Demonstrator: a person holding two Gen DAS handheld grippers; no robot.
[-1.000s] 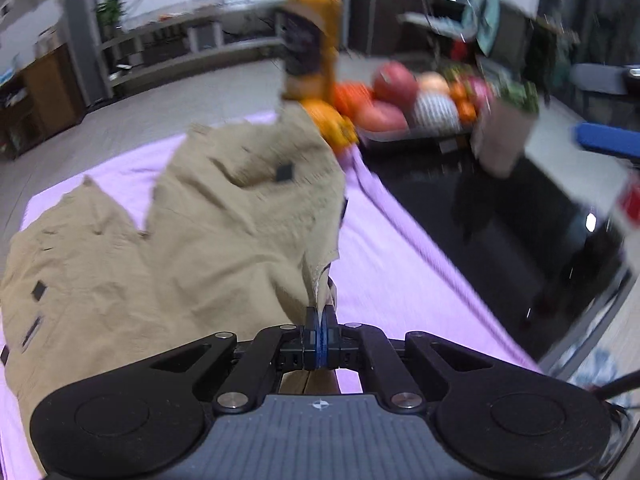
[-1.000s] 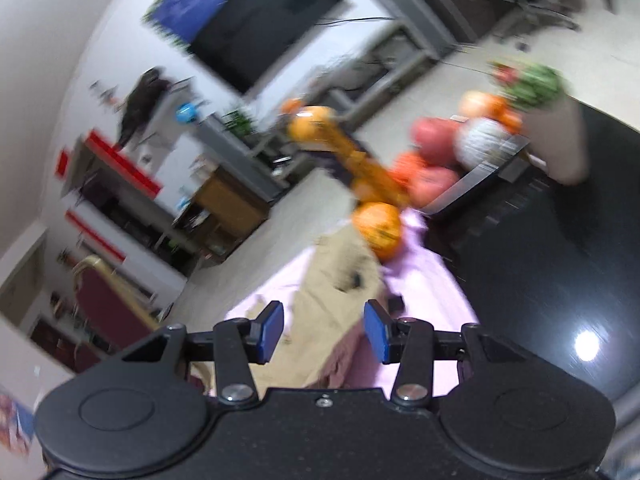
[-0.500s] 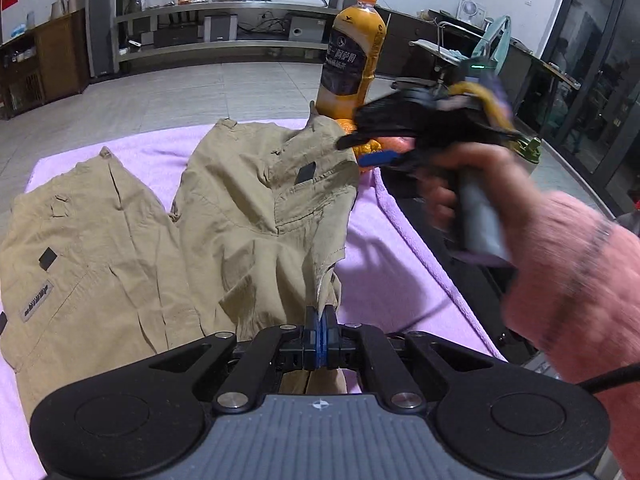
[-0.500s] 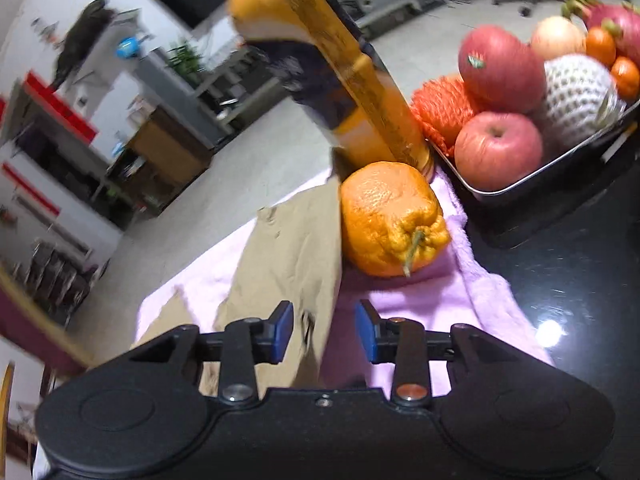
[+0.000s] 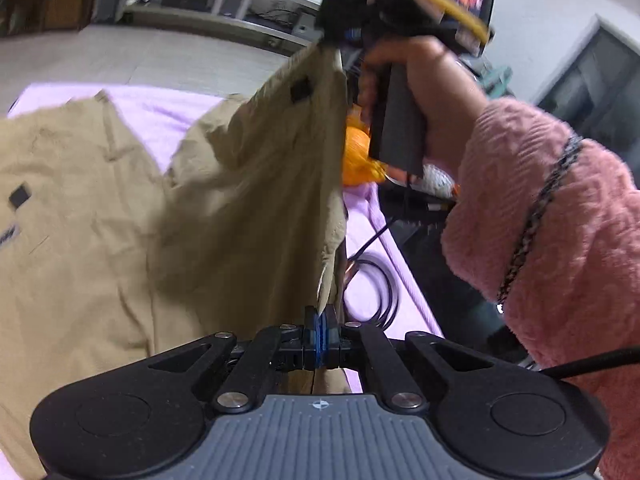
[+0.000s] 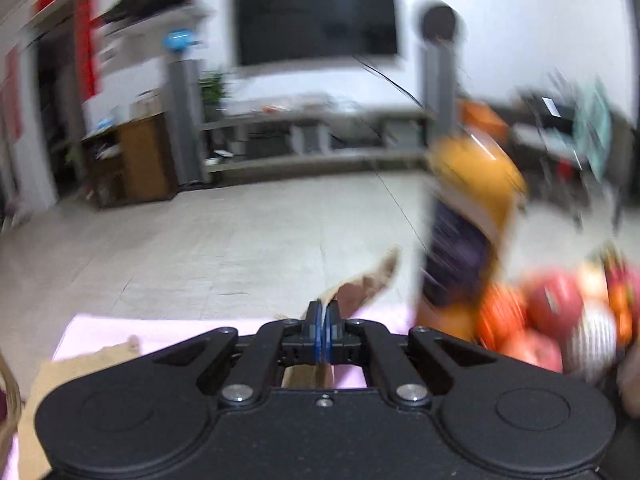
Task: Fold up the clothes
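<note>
Right claw [image 6: 323, 322] was pinched shut on a corner of the tan garment [image 6: 362, 286], cloth sticking up past the blue pads. Pink cover [image 6: 160, 334] lay below, more tan cloth at lower left. Blurred orange drink bottle [image 6: 466, 220] stood right of the claw, fruit pile [image 6: 560, 320] beyond it. TV [image 6: 316, 16] on the back wall.

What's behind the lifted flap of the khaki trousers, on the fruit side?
Behind the raised khaki trousers, an orange fruit peeks out beside the person's hand. The purple towel runs underneath. Whatever else lies behind the fabric is covered.
</note>
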